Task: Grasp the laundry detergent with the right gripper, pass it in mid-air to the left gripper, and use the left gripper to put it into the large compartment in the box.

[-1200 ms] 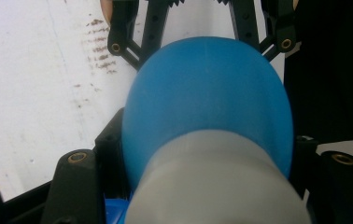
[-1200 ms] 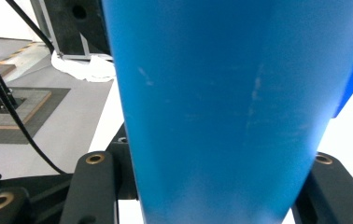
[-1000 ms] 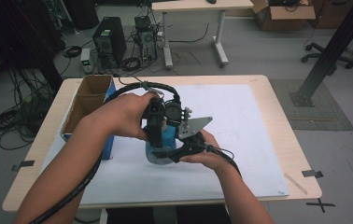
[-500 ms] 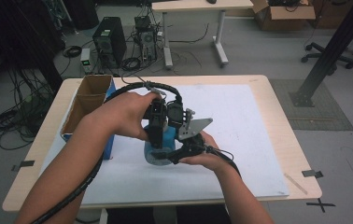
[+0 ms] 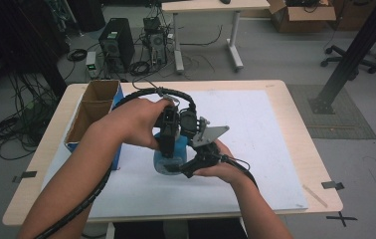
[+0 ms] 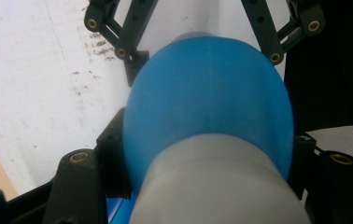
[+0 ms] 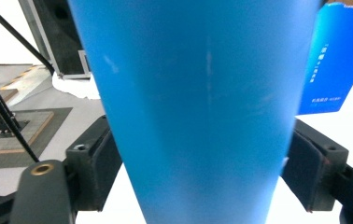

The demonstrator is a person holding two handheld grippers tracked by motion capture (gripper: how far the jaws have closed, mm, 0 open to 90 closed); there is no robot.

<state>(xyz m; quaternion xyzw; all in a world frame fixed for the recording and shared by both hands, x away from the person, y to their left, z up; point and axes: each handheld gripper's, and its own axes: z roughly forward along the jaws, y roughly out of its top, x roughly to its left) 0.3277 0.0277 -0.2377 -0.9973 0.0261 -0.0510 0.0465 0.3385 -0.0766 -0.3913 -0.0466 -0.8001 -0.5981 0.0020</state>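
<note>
A blue bottle (image 5: 168,159) with a grey top stands on the white sheet (image 5: 255,129) at mid-table. My left gripper (image 5: 170,149) comes down from above, shut on the bottle. In the left gripper view its jaws clamp the blue body (image 6: 207,102) just below the grey top (image 6: 212,186). My right gripper (image 5: 180,168) reaches in level from the right at the bottle's lower part. Its jaws have just been opening. In the right gripper view the blue body (image 7: 198,107) stands between its pads (image 7: 305,163) with a thin gap.
An open cardboard box (image 5: 94,107) with blue sides stands at the table's left edge, close behind my left forearm; its blue side (image 7: 333,60) shows in the right gripper view. The white sheet stretches bare to the right and rear.
</note>
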